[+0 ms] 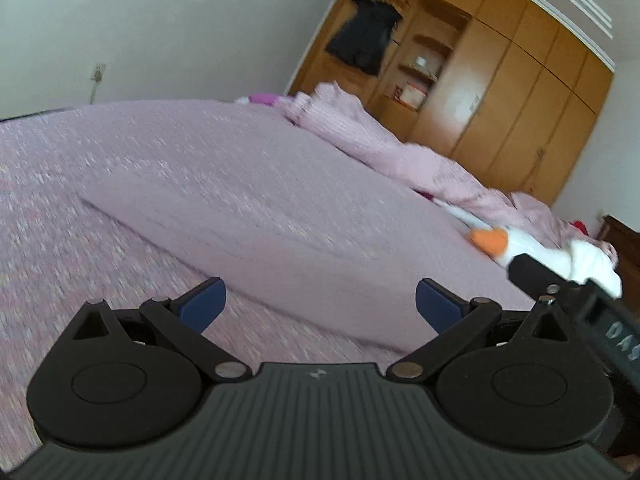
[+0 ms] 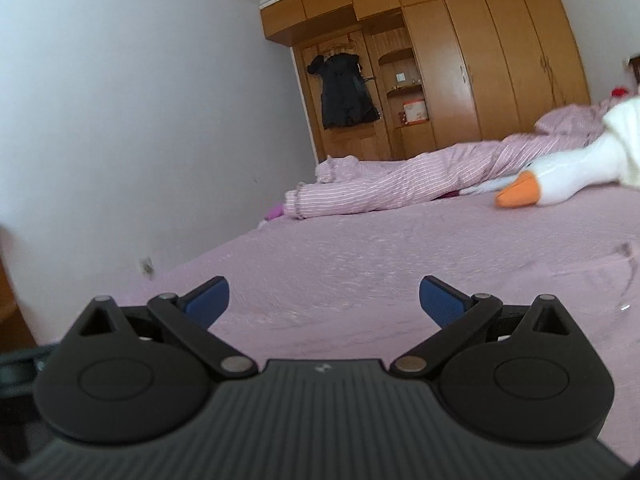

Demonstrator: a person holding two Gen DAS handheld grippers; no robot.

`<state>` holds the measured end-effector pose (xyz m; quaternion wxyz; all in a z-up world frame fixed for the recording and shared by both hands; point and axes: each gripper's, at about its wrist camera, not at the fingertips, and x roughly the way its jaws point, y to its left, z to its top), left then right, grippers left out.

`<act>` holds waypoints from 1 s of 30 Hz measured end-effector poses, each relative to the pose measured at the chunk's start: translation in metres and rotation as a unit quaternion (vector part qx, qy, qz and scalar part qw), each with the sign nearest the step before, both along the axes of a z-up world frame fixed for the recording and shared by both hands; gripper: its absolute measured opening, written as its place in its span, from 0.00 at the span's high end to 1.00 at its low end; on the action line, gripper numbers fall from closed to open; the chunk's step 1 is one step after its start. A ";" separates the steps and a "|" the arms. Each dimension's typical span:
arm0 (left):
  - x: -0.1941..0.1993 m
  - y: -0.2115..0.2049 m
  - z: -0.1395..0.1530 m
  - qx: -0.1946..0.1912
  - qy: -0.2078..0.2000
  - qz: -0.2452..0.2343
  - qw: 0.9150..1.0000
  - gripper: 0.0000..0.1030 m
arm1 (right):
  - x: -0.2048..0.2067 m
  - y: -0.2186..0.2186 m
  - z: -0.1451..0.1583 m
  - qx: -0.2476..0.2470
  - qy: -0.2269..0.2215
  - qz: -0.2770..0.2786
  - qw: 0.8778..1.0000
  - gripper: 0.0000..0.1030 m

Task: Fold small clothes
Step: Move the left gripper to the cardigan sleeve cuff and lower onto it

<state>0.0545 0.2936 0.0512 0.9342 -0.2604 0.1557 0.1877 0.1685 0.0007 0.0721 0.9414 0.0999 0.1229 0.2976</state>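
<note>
A smooth lilac garment (image 1: 280,216) lies flat on the lilac bedspread (image 1: 60,240), nearly the same colour, with its near edge running diagonally in front of my left gripper (image 1: 320,304). That gripper hovers just above the garment's near edge, open, with nothing between its blue pads (image 1: 204,304). My right gripper (image 2: 324,300) is also open and empty, low over the lilac fabric (image 2: 360,272). In the right wrist view, I cannot tell garment from bedspread, apart from a crease at the right edge (image 2: 626,252).
A white plush goose with an orange beak (image 1: 516,246) (image 2: 560,180) lies at the right. A rolled pink striped quilt (image 1: 380,140) (image 2: 400,184) lines the bed's far side. Beyond stand a wooden wardrobe (image 1: 500,80) (image 2: 480,60) and a hanging black garment (image 1: 364,36) (image 2: 344,92). A black tool part (image 1: 536,274) intrudes at right.
</note>
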 end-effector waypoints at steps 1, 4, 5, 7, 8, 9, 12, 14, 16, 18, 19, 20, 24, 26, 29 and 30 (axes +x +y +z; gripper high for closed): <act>0.001 0.008 0.000 0.003 -0.003 0.008 1.000 0.00 | 0.003 0.004 0.000 0.009 0.009 0.006 1.000 0.00; 0.004 0.039 -0.001 0.000 -0.009 0.029 1.000 0.00 | 0.011 0.023 -0.002 0.020 0.023 0.015 0.999 0.00; 0.004 0.050 -0.002 -0.004 -0.011 0.038 0.999 0.00 | 0.013 0.029 -0.002 0.020 0.022 0.017 0.999 0.00; -0.001 0.074 -0.009 -0.021 -0.018 0.061 0.998 0.00 | 0.017 0.041 -0.005 0.017 0.021 0.022 0.999 0.00; -0.005 0.086 -0.013 -0.037 -0.020 0.072 0.996 0.00 | 0.019 0.049 -0.007 0.016 0.023 0.025 0.999 0.00; -0.010 0.097 -0.019 -0.060 -0.025 0.086 0.994 0.00 | 0.020 0.055 -0.009 0.014 0.025 0.030 0.999 0.00; -0.021 0.124 -0.035 -0.121 -0.030 0.103 0.987 0.00 | 0.022 0.073 -0.014 0.009 0.028 0.049 0.998 0.00; -0.027 0.135 -0.046 -0.149 -0.024 0.112 0.982 0.00 | 0.024 0.085 -0.017 0.007 0.031 0.056 0.998 0.00; -0.026 0.149 -0.056 -0.177 -0.025 0.115 0.977 0.00 | 0.026 0.091 -0.020 0.013 0.032 0.059 0.998 0.00; -0.018 0.162 -0.060 -0.177 -0.032 0.106 0.978 0.00 | 0.028 0.094 -0.022 0.019 0.034 0.059 0.998 0.00; -0.014 0.169 -0.061 -0.177 -0.035 0.102 0.978 0.00 | 0.030 0.096 -0.023 0.022 0.037 0.057 0.997 0.00; -0.011 0.174 -0.063 -0.180 -0.041 0.100 0.978 0.00 | 0.032 0.098 -0.024 0.024 0.041 0.058 0.997 0.00; 0.008 0.190 -0.066 -0.175 -0.058 0.114 0.976 0.00 | 0.041 0.099 -0.024 0.025 0.038 0.061 0.997 0.00; 0.020 0.198 -0.067 -0.145 -0.051 0.110 0.982 0.00 | 0.042 0.100 -0.021 0.009 0.014 0.058 0.998 0.00; 0.032 0.204 -0.073 -0.118 -0.066 0.115 0.984 0.00 | 0.043 0.098 -0.017 -0.004 -0.026 0.066 0.997 0.00; 0.034 0.206 -0.073 -0.117 -0.069 0.119 0.984 0.00 | 0.043 0.096 -0.016 -0.006 -0.034 0.068 0.997 0.00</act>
